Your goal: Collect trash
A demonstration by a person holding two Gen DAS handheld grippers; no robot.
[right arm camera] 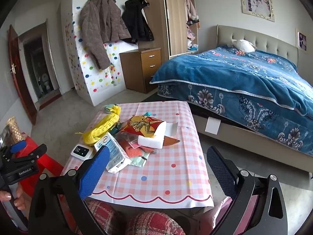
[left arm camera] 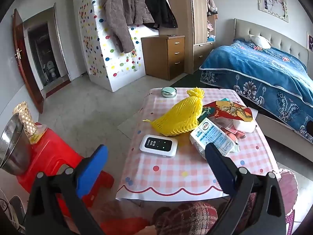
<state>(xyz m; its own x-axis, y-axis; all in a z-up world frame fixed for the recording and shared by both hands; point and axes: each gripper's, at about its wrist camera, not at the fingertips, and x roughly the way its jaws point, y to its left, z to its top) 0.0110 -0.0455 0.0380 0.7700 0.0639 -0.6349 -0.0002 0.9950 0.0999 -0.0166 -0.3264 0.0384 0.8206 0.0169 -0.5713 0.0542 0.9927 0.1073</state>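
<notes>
Now both grippers hang wide and empty; the left gripper [left arm camera: 156, 157] is nearer the milk carton [left arm camera: 214, 137], lying right of centre with its long axis diagonal; the right gripper [right arm camera: 158, 165] sits lower.

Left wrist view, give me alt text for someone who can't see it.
The open left gripper hovers empty over a pink checked table holding a yellow foam net, milk carton, red snack bag and small white device.
</notes>
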